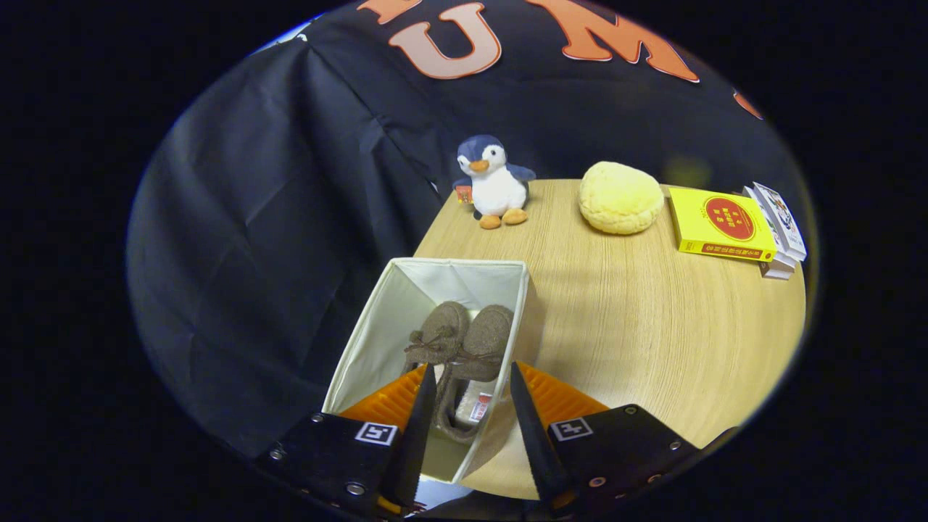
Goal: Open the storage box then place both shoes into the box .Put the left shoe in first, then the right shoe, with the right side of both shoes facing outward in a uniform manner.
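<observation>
The jaws [471, 377] are poised above the open box [377, 319], angled downward, parted and holding nothing. The box is pale fabric with soft, rectangular walls. Two fuzzy brown shoes [460, 337] lie side by side inside, just ahead of the jaws. The worktop [638, 326] is light wood grain.
</observation>
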